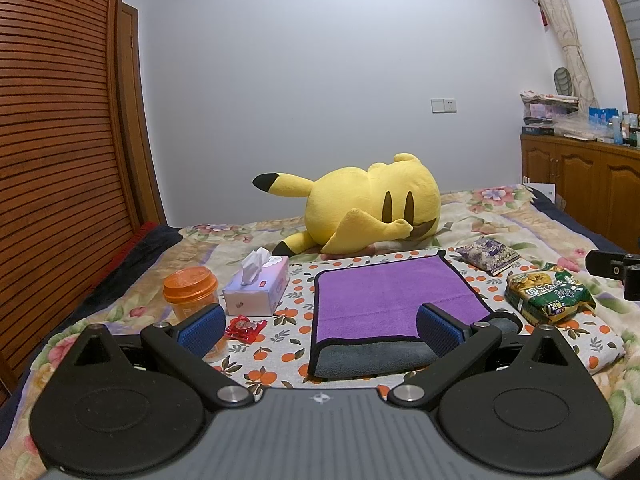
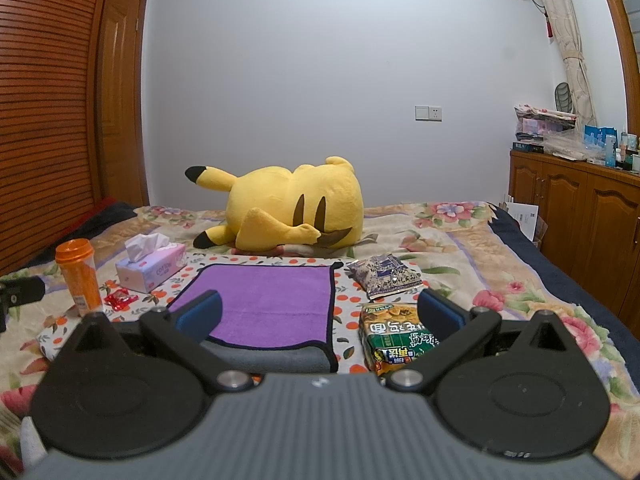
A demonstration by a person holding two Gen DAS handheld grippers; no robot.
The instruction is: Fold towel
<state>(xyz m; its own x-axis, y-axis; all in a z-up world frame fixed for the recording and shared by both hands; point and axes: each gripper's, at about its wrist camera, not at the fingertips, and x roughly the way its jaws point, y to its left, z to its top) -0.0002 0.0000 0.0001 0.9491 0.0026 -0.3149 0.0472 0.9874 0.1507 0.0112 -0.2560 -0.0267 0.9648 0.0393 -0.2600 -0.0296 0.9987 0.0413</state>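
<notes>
A purple towel with a black hem lies on an orange-patterned cloth on the bed. It is folded over, with a grey underlayer showing along its near edge. It also shows in the right wrist view. My left gripper is open and empty, above the towel's near left corner. My right gripper is open and empty, above the towel's near right corner. The other gripper's tip shows at the right edge of the left wrist view.
An orange cup, a tissue box and a red candy wrapper lie left of the towel. A green noodle pack and a purple snack bag lie right. A yellow plush toy lies behind. A wooden cabinet stands right.
</notes>
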